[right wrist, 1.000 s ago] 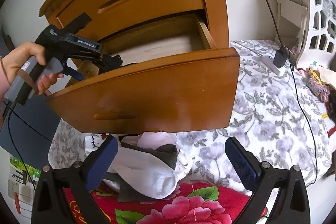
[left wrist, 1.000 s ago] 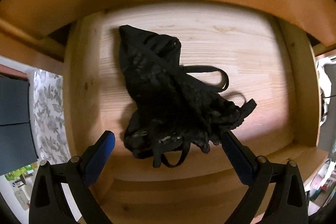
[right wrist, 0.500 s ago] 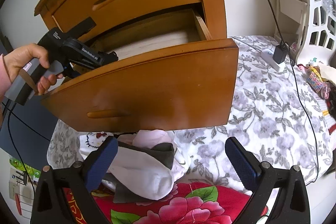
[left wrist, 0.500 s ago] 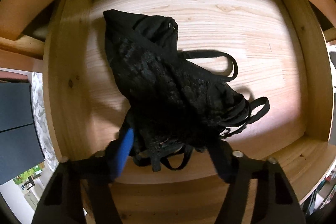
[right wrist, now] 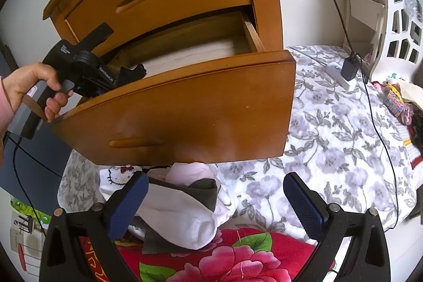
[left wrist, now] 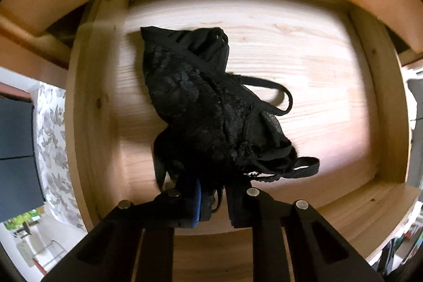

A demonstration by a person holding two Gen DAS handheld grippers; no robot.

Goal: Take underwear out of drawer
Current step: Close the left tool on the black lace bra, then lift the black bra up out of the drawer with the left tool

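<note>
Black lace underwear (left wrist: 211,107) lies bunched on the pale wood floor of the open drawer (left wrist: 304,49). My left gripper (left wrist: 211,200) points straight down into the drawer, its jaws closing, with the near end of the underwear pinched between the pads. From the right wrist view, a hand (right wrist: 34,81) holds that gripper over the left end of the drawer front (right wrist: 198,110), its fingertips hidden inside. My right gripper (right wrist: 215,184) stands open below the drawer, with nothing between its fingers.
A pile of clothes with a white sock (right wrist: 185,218) and a pink garment (right wrist: 190,171) lies on the floral bedsheet (right wrist: 330,136) under the drawer. A red flowered blanket (right wrist: 224,260) is nearest. A charger (right wrist: 349,68) with cable and a white shelf (right wrist: 396,17) stand at right.
The left gripper's jaws went from wide apart to pinching the near end of the underwear, which has bunched up. The right gripper has kept still.
</note>
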